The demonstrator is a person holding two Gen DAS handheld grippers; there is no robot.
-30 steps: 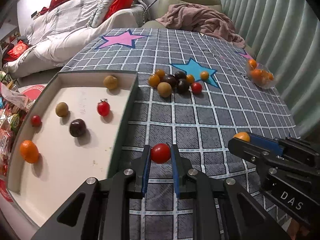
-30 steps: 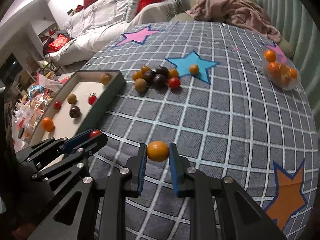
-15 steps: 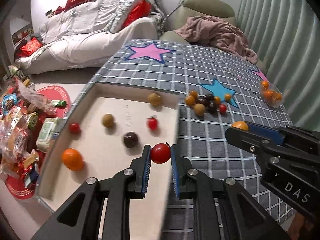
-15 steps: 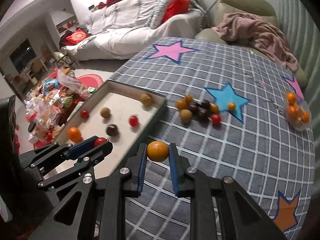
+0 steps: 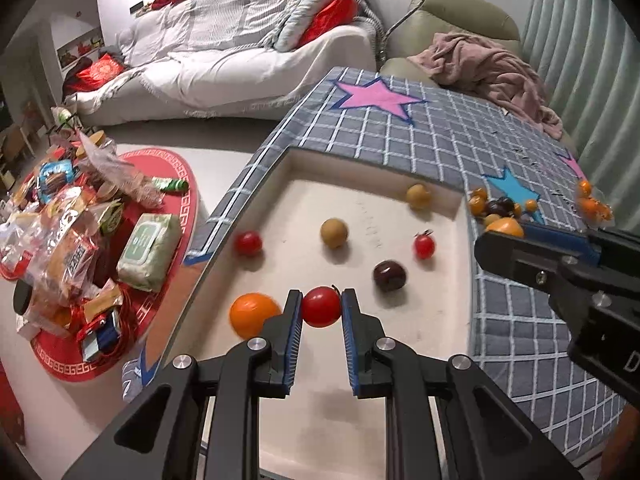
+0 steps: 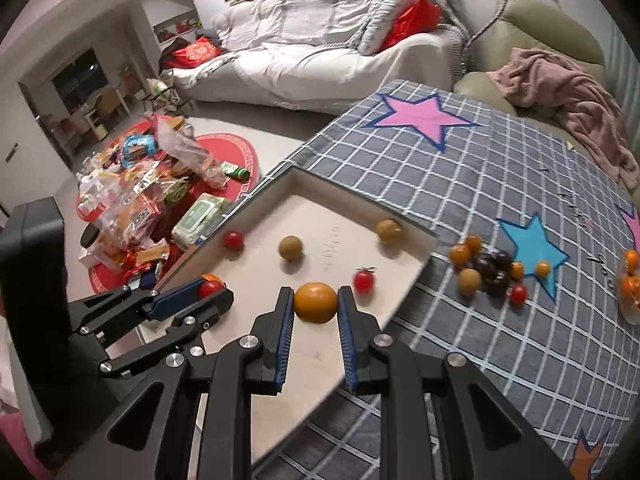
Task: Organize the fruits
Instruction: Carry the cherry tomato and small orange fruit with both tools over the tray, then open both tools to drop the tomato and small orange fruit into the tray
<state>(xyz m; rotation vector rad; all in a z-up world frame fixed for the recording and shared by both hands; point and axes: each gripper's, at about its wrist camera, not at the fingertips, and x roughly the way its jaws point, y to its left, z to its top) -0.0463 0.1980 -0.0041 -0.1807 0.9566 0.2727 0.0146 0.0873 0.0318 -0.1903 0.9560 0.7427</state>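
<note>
**Both hand-held grippers carry fruit over the tray**

Grey checked cloth with coloured stars covers the desk (image 5: 460, 148), and a white sofa (image 5: 248, 52) stands far behind it.

Left wrist view: the left hand-held gripper (image 5: 321, 312) pinches a red cherry tomato (image 5: 321, 306) between its blue pads, above the near part of the shallow white tray (image 5: 360, 400). On the tray floor lie an orange (image 5: 251, 314) just left of the pads, a dark plum (image 5: 389, 276) to the right, a red tomato with a stem (image 5: 424, 246), a brown round fruit (image 5: 334, 233) near the middle, another red tomato (image 5: 248, 242) by the left wall, and a brown fruit (image 5: 419, 196) at the far wall. The right hand-held gripper (image 5: 505, 229) enters from the right, with an orange-yellow fruit (image 5: 505, 227) at its tip. A pile of loose fruit (image 5: 496, 206) sits on the cloth beyond the tray's right wall. Snack packets (image 5: 68, 232) are heaped on a red rug on the floor to the left.

Right wrist view: the right hand-held gripper (image 6: 316, 306) is clamped on the orange-yellow fruit (image 6: 316, 302), over the tray's (image 6: 328, 356) near right part. The left hand-held gripper (image 6: 210, 289) shows at the left, red tomato (image 6: 210, 288) at its tip. The loose fruit pile (image 6: 490, 268) lies right of the tray, near a blue star (image 6: 532, 248). A clear bag of oranges (image 6: 630, 280) sits at the far right edge.
</note>
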